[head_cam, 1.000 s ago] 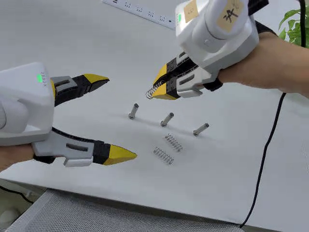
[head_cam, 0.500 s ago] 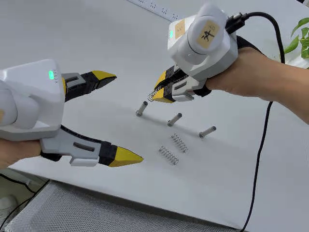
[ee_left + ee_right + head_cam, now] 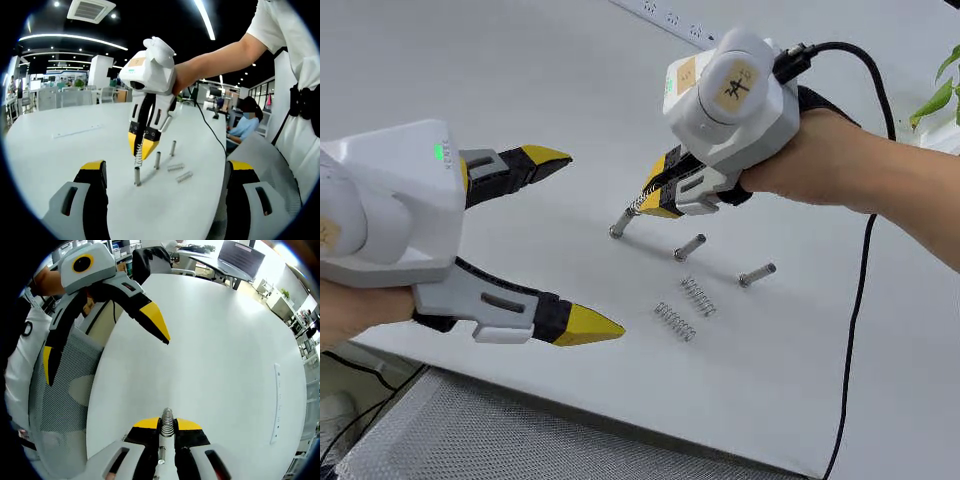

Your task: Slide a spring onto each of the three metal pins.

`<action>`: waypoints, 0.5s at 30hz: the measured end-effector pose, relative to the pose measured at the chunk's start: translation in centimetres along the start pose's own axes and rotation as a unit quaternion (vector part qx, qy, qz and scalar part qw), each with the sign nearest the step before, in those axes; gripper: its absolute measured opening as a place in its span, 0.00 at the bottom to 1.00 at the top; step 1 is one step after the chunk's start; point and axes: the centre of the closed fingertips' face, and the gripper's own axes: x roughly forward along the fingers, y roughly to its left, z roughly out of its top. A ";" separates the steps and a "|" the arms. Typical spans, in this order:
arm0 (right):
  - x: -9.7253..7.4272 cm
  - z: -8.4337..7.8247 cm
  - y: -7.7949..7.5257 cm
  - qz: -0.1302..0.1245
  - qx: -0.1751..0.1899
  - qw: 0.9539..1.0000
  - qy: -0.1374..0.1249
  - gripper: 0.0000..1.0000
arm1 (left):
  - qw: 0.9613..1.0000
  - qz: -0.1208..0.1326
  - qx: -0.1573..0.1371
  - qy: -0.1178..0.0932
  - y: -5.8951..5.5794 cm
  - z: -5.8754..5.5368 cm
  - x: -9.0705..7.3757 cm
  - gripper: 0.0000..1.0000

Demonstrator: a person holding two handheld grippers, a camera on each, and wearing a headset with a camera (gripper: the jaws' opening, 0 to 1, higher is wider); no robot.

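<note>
The tan sticker [image 3: 738, 85] on the right gripper [image 3: 654, 199] bears a handwritten mark, too small to read for sure. Since a second ago that gripper has come down. The spring [image 3: 636, 204] clenched in its jaws now hangs just above the leftmost pin [image 3: 620, 223] and is perhaps touching its top. The left gripper [image 3: 595, 242] hovers nearby, jaws spread wide, grasping nothing. Two loose springs [image 3: 697, 296] lie on the counter [image 3: 520, 60] near the other two pins [image 3: 689, 247] — not touching them.
</note>
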 end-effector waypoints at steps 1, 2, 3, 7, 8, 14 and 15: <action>0.1 0.0 -0.1 0.000 -0.001 1.000 0.002 0.07 | 1.000 0.000 0.000 0.000 0.0 0.0 0.0 0.99; 0.1 0.0 0.1 0.000 -0.002 1.000 0.003 0.07 | 1.000 -0.001 -0.001 0.001 0.0 -0.1 0.1 0.99; 0.1 0.0 0.2 -0.001 -0.003 1.000 0.004 0.07 | 1.000 -0.001 -0.001 0.000 0.1 -0.1 0.1 0.99; 0.1 0.3 0.6 0.002 -0.006 1.000 0.005 0.07 | 1.000 -0.002 -0.003 -0.001 0.1 -0.1 0.1 0.99; 0.1 0.3 0.6 0.002 -0.006 1.000 0.006 0.07 | 1.000 -0.002 -0.004 -0.001 0.1 -0.1 0.1 0.99; 0.4 0.2 0.1 0.005 -0.010 1.000 0.007 0.07 | 1.000 -0.003 -0.006 -0.003 0.1 -0.2 0.2 0.99; 0.5 0.1 0.0 0.005 -0.010 1.000 0.008 0.07 | 1.000 -0.003 -0.006 -0.003 0.1 -0.2 0.2 0.99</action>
